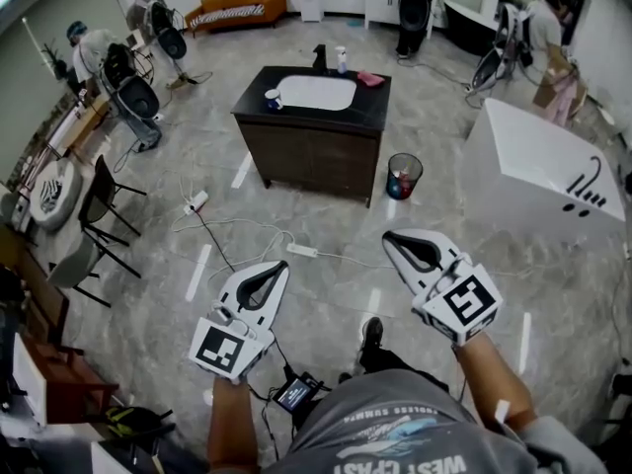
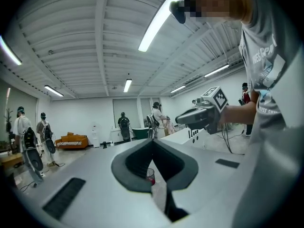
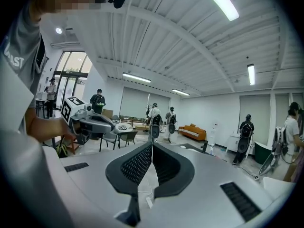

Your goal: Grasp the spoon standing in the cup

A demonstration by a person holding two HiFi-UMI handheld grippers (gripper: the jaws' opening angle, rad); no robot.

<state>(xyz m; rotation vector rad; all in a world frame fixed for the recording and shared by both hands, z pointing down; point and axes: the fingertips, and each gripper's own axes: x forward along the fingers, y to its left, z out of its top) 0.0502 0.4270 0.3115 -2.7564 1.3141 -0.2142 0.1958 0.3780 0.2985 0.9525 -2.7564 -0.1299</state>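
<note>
One small pale-and-blue cup (image 1: 273,99) on dark counter (image 1: 373,102), beside white sink (image 1: 316,93).

I see a big open research hall. A dark wooden washbasin cabinet (image 1: 311,151) stands alone mid-floor, an orange sofa (image 1: 237,6) at the far wall, backpack-wearing people (image 1: 413,13) around.

left gripper (image 2: 153,140): jaw tips meet at the front, nothing held between them. through the rounded gap behind the tips, floor and a small container (image 2: 150,175) with red contents show, well off. right gripper (image 2: 197,114) lies level at mid right, marker cube (image 2: 217,97) on top, held by a hand (image 2: 230,113). grey shirt (image 2: 275,103) fills the right edge. background: orange sofa (image 2: 71,140) at the far wall, standing people (image 2: 22,127) with backpacks, strip lights (image 2: 156,23) on a ribbed ceiling.
</note>
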